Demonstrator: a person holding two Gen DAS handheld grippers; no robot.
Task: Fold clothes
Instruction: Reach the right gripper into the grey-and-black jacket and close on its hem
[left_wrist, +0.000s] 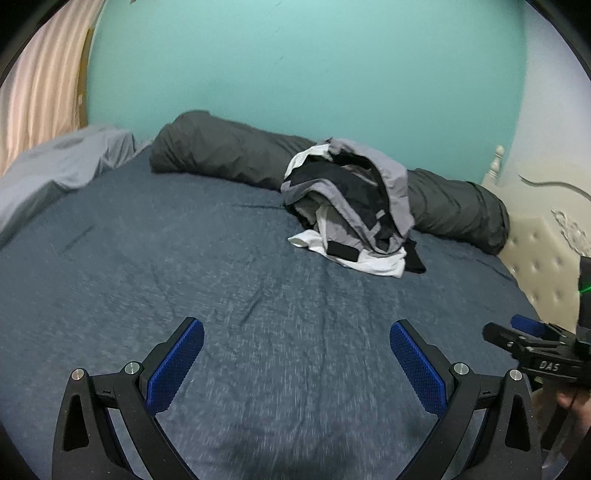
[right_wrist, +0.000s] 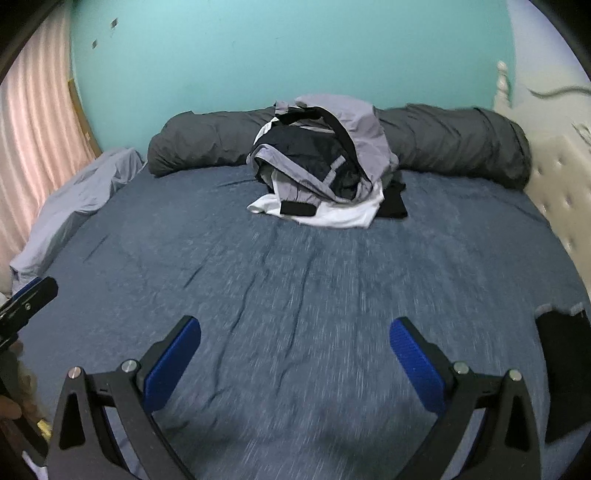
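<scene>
Both grippers, left gripper (left_wrist: 296, 363) and right gripper (right_wrist: 295, 363), hover spread and empty; the tangled grey, black and white clothes heap (left_wrist: 351, 206) risks multi-garment snagging.

Open blue sheet (right_wrist: 295, 295) lies before us; the clothes pile (right_wrist: 325, 166) and dark bolster (right_wrist: 461, 136) block the far edge, a black garment (right_wrist: 561, 369) at right.

The bed (right_wrist: 295, 295) wears a matt, heathered blue cloth sheet, lightly creased. At upper centre, the clothes pile (right_wrist: 325, 162) looks thin and slightly shiny, like nylon, over soft white cotton. The bolster (left_wrist: 229, 151) is matt, crinkled grey fabric. The headboard (left_wrist: 535, 266) at right is tufted, smooth cream upholstery.
</scene>
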